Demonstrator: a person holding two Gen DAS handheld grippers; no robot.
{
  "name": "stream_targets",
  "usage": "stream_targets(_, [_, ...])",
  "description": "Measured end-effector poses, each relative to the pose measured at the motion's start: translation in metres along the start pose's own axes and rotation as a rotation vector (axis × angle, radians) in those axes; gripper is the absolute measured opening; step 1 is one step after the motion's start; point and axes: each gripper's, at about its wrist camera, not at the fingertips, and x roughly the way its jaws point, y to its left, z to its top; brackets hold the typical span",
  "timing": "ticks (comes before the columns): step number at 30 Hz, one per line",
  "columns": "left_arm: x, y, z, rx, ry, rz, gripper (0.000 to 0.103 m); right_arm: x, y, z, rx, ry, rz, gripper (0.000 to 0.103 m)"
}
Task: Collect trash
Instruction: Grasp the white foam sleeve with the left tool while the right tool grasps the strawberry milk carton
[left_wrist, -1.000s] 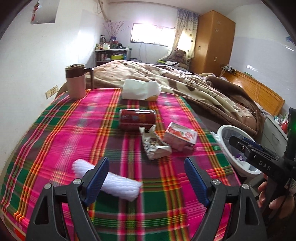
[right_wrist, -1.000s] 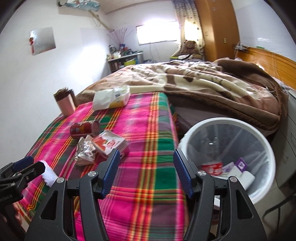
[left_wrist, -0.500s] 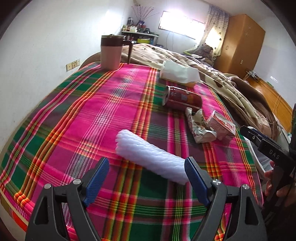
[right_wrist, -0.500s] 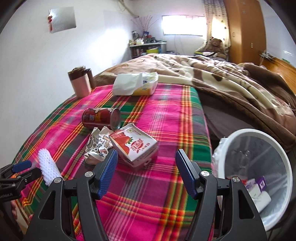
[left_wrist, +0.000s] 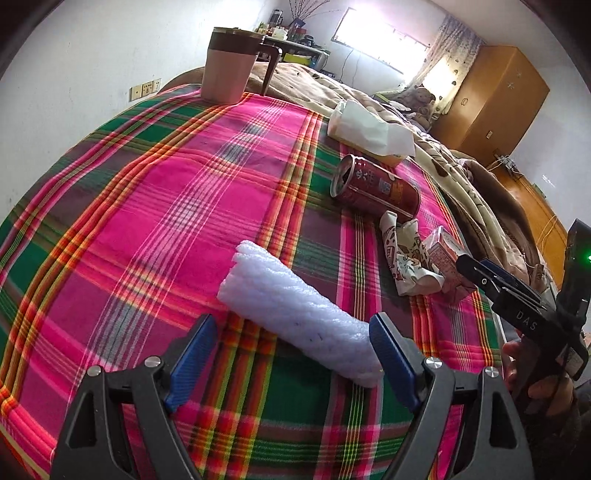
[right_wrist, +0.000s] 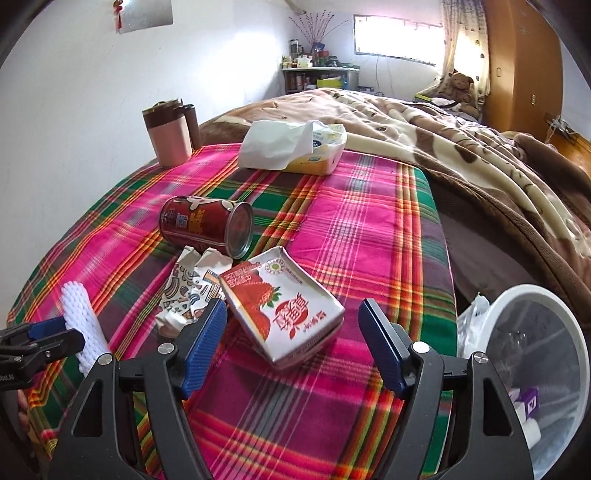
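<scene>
A white foam roll (left_wrist: 295, 314) lies on the plaid cloth; my left gripper (left_wrist: 291, 354) is open, its blue pads on either side of the roll's near end. The roll also shows in the right wrist view (right_wrist: 83, 325). A strawberry milk carton (right_wrist: 284, 314) lies flat just ahead of my open right gripper (right_wrist: 291, 339). A crumpled printed wrapper (right_wrist: 188, 291) sits left of the carton, and a red can (right_wrist: 207, 225) lies on its side behind it. The white trash bin (right_wrist: 543, 358) stands off the bed's right edge with some trash inside.
A pink mug with a brown lid (right_wrist: 166, 136) stands at the far left corner. A tissue pack (right_wrist: 295, 147) lies at the cloth's far edge. A brown blanket (right_wrist: 461, 147) covers the bed beyond. A wooden wardrobe (left_wrist: 491, 96) stands at the back right.
Both grippers have moved forward and lower. The left now has the foam roll's end between its open fingers; the right has closed in on the strawberry carton.
</scene>
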Motion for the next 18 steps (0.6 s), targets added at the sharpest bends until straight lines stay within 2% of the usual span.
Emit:
stream_targets(11, [0.021, -0.016, 0.017, -0.009, 0.011, -0.002, 0.086, 0.014, 0.000, 0.002, -0.019, 0.057, 0.038, 0.075])
stream_targets(18, [0.032, -0.033, 0.021, 0.038, 0.006, 0.015, 0.086, 0.016, -0.002, 0.001, -0.014, 0.073, 0.039, 0.075])
